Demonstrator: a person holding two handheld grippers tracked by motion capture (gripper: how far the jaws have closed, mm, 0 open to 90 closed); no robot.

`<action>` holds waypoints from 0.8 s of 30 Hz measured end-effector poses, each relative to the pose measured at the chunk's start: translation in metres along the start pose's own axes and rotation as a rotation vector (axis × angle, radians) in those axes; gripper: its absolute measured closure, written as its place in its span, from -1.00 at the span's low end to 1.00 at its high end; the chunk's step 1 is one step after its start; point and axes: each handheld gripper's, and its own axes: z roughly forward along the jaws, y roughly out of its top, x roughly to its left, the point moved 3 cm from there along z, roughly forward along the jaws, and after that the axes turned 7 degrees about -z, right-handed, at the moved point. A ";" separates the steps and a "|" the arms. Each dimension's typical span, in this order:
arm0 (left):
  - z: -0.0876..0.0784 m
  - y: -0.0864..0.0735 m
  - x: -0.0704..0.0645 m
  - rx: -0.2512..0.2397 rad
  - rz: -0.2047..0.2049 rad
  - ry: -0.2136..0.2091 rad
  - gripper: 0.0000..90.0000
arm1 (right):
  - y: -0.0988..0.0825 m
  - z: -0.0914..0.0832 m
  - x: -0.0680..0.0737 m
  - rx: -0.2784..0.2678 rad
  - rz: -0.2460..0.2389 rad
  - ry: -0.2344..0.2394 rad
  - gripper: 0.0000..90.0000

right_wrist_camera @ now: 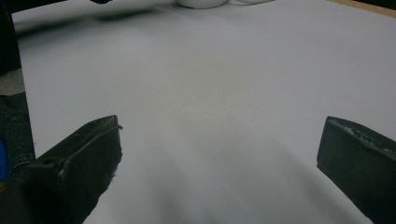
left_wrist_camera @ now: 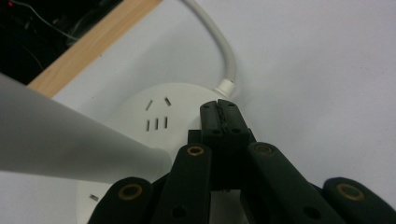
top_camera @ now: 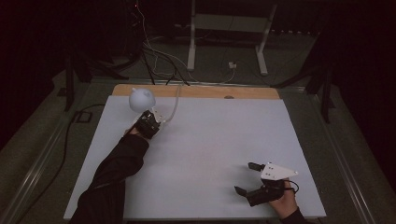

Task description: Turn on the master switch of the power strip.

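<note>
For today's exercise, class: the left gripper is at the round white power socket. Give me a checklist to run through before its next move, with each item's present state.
1. Left gripper jaws closed together: ok.
2. Jaws grip something: cannot tell; nothing shows between them.
3. Round power socket lies flat on the table: ok.
4. Socket's white cable attached, trailing off the far edge: ok.
5. Right gripper open and away from the socket: ok.
6. Contact between left jaws and socket: cannot tell.

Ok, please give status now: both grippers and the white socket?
Left gripper shut, over round white socket. Right gripper open, apart, above bare table. Nothing in the way.
</note>
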 end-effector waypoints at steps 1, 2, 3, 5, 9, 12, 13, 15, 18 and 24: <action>0.000 0.001 -0.001 0.010 0.020 0.011 1.00 | 0.000 0.000 0.000 -0.001 0.000 -0.001 -1.00; 0.000 0.001 -0.001 0.010 0.012 0.009 1.00 | 0.000 0.000 -0.001 0.000 0.000 0.000 -1.00; 0.000 0.002 -0.001 0.013 0.013 0.007 1.00 | 0.000 0.000 -0.001 -0.001 0.000 0.000 -1.00; 0.000 0.000 0.000 -0.001 -0.009 -0.003 1.00 | 0.000 0.000 0.000 -0.002 -0.001 0.001 -1.00; 0.000 0.000 0.002 -0.003 -0.021 -0.014 1.00 | 0.000 -0.001 0.000 -0.003 0.001 0.000 -1.00; 0.000 0.001 0.001 0.010 -0.011 -0.008 1.00 | 0.000 -0.001 -0.001 -0.005 0.003 -0.002 -1.00; 0.000 0.001 0.002 0.012 -0.009 -0.012 1.00 | 0.000 -0.001 -0.001 -0.005 0.003 -0.002 -1.00; -0.001 0.002 0.002 0.016 -0.010 -0.014 1.00 | 0.000 -0.001 -0.001 -0.005 0.001 -0.002 -1.00; 0.000 0.002 0.002 0.013 -0.021 -0.011 1.00 | 0.000 -0.001 0.000 -0.004 0.001 -0.002 -1.00; 0.001 0.000 0.002 -0.007 -0.039 0.008 1.00 | 0.001 -0.001 0.000 -0.005 0.001 -0.002 -1.00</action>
